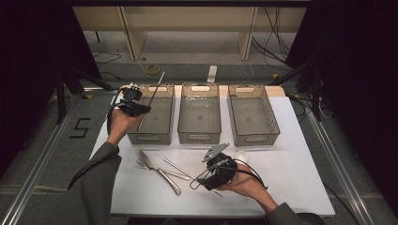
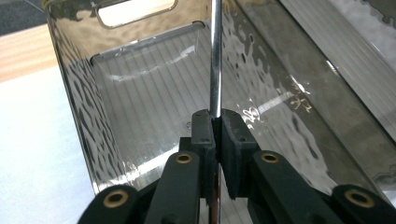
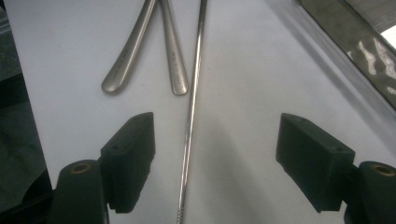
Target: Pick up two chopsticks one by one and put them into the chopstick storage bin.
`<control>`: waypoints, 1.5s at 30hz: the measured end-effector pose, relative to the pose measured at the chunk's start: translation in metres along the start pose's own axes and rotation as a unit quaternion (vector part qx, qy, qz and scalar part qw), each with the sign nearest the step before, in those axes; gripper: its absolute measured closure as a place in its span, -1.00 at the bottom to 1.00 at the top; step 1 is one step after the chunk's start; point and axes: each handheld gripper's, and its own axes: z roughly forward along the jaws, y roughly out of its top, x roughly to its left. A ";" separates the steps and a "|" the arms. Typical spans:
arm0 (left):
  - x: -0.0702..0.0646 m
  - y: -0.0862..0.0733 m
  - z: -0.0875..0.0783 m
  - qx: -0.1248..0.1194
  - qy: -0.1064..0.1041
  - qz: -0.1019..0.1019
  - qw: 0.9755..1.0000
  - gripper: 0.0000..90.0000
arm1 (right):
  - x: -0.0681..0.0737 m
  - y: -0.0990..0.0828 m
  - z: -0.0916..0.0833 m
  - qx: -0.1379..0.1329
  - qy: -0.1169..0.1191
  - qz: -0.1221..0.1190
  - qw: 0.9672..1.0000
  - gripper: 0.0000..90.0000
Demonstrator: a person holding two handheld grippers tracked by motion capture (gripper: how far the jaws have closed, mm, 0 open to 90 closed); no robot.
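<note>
**Left tongs clamp a metal rod over the left bin; right tongs gape over a second rod**

Left tongs (image 2: 215,122): pinched narrow on a thin metal rod (image 2: 215,56). The rod runs straight up out of the pads, and a short length of it shows below them too. In the high view the left tongs (image 1: 141,108) sit at the near-left corner of the left bin (image 1: 168,133), the rod (image 1: 156,91) slanting up and away across the bin's left side. Whether its lower end touches the bin floor, can't tell. Bin is clear plastic with a ribbed floor (image 2: 154,102) and a handle slot in the far wall.

Right tongs (image 3: 215,163): jaws wide, nothing between the pads but air. A second rod (image 3: 191,116) lies flat on the white counter (image 3: 243,84) under the gap, nearer the left jaw, touching neither pad. Past it, two flatware handles (image 3: 140,51) lie side by side, just beside the rod's far stretch.

High view: right tongs (image 1: 199,180) low over the counter's near middle. Knife (image 1: 159,171) and fork (image 1: 155,166) lie to their left. Middle bin (image 1: 199,136) and right bin (image 1: 274,126) stand in line with the left one along the far side.
</note>
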 end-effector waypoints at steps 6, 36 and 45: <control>0.002 -0.002 0.000 0.013 -0.003 -0.020 1.000 0.34 | -0.002 0.001 0.004 0.031 0.005 0.020 0.999 -0.32; -0.062 -0.079 -0.071 -0.081 -0.120 0.050 0.988 -0.64 | -0.002 0.027 0.039 0.134 0.025 -0.019 0.990 0.26; -0.069 -0.103 -0.073 -0.109 -0.135 0.048 0.984 -0.64 | 0.000 0.029 0.043 0.138 0.032 -0.027 0.990 0.44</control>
